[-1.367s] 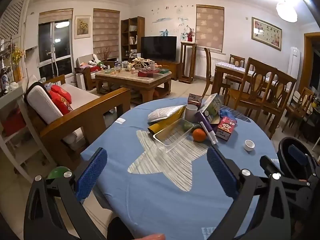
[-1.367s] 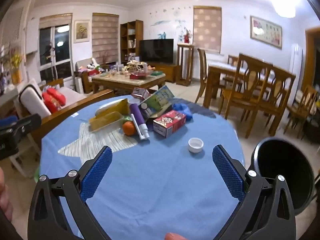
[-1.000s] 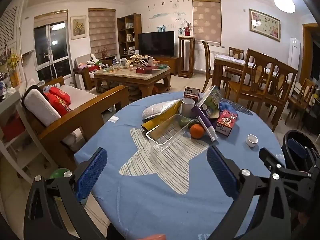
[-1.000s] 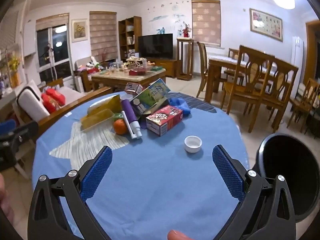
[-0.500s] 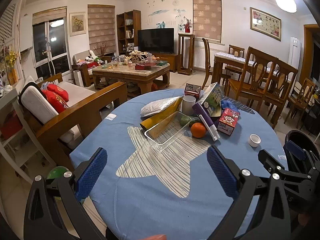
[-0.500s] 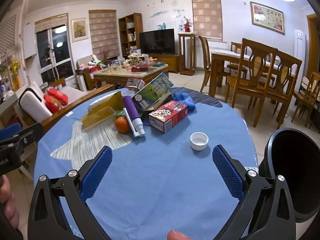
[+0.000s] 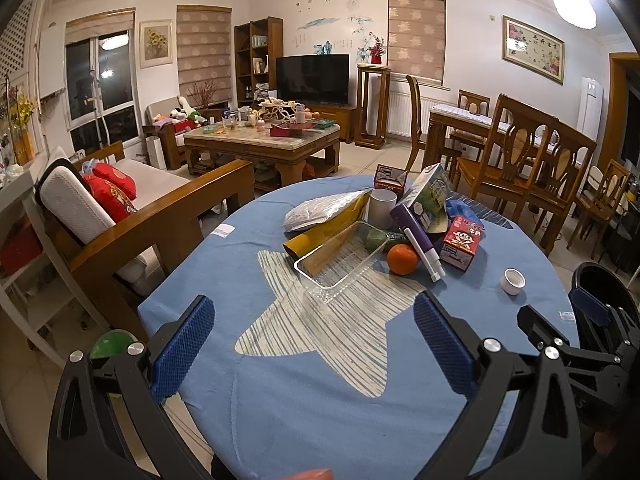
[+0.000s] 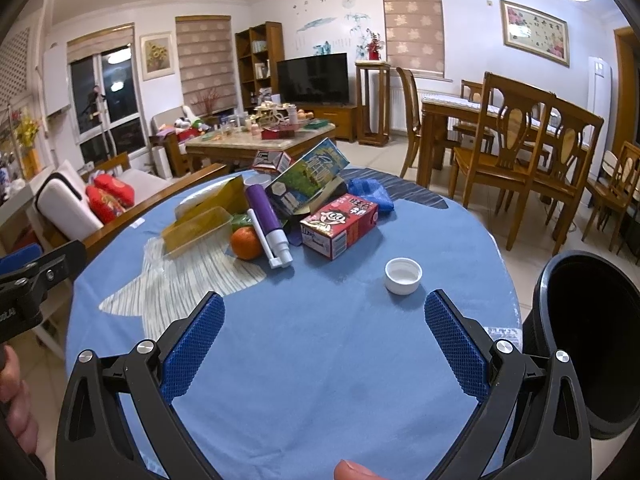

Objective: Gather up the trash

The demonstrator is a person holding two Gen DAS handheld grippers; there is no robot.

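Round worktop [image 8: 320, 360] under a smooth blue cloth bearing a pale striped star [image 7: 332, 320]; its near edge is cut off by both frames. Trash lies in one heap beyond the star. Landmark: the orange [image 8: 246, 243], round and matt. Just left of it, a clear ribbed plastic tray [image 7: 340, 258], tilted against a yellow foil pouch [image 7: 320, 234]; a silvery crinkled bag [image 7: 320, 210] lies on the pouch. Behind the orange, a purple tube with a white nozzle [image 8: 266, 224], a white cup [image 7: 382, 208] largely hidden by the tube in the right wrist view, and a green printed carton [image 8: 310, 178], propped at an angle. A green wrapper [image 7: 374, 236] beside the orange is mostly covered; its print cannot be read. Right of the orange, a red cardboard milk box [image 8: 340, 224] and crumpled blue plastic [image 8: 370, 192]. Well right of the orange, apart from the heap, a small white cap [image 8: 403, 276], open side up. Farther right, off the worktop, a black round bin [image 8: 588, 340], its interior dark and its base out of frame.

Left gripper [image 7: 316, 344]: blue textured fingers spread wide, empty, above the star. Right gripper [image 8: 324, 340]: fingers likewise wide and empty, near the cap. A fingertip [image 8: 352, 470] shows at the lower edge
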